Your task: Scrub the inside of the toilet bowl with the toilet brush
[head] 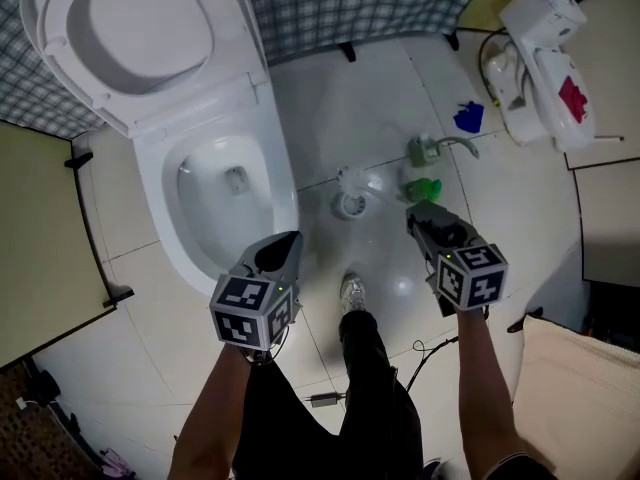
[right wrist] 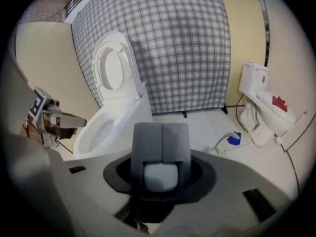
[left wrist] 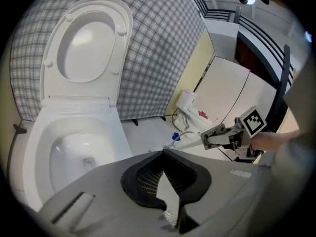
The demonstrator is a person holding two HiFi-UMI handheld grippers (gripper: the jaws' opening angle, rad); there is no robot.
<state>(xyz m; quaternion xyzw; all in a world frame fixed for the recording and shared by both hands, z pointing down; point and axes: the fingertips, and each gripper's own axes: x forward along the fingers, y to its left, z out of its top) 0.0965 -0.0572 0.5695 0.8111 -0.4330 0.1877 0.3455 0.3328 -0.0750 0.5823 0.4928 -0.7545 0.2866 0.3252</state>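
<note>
Right tongs (right wrist: 162,132) are seen clenched on nothing, pads pressed seam to seam. Left tongs (head: 287,243) likewise appear closed at the tips & empty, held just off the right rim of the toilet bowl (head: 205,168). The toilet brush (head: 350,181), not yet picked up, is seen on the floor (head: 340,98) just right of the toilet. It is apparently stood in a round holder (head: 350,206), btw the bowl and a green item (head: 423,189). Right tongs are pointed at that patch of floor, nearer the green item than the brush. The lid (head: 140,23) is raised, so the bowl is open & ready.

The step in hand is judged to be the reach for the brush. For it to be done well, right tongs should be released wide before being lowered and lined up w/ the handle, not the bristles. They should then be clenched high enough on the shaft that the head can be swung down into the bowl w/o the wrist being forced. The handle can't be made out clearly from above, so a slow approach, checked in the right gripper view, is advised. The holder may be dragged up w/ the brush, so a straight lift is best, w/ left tongs free to pin the holder if needed. The green item should be given room.
</note>
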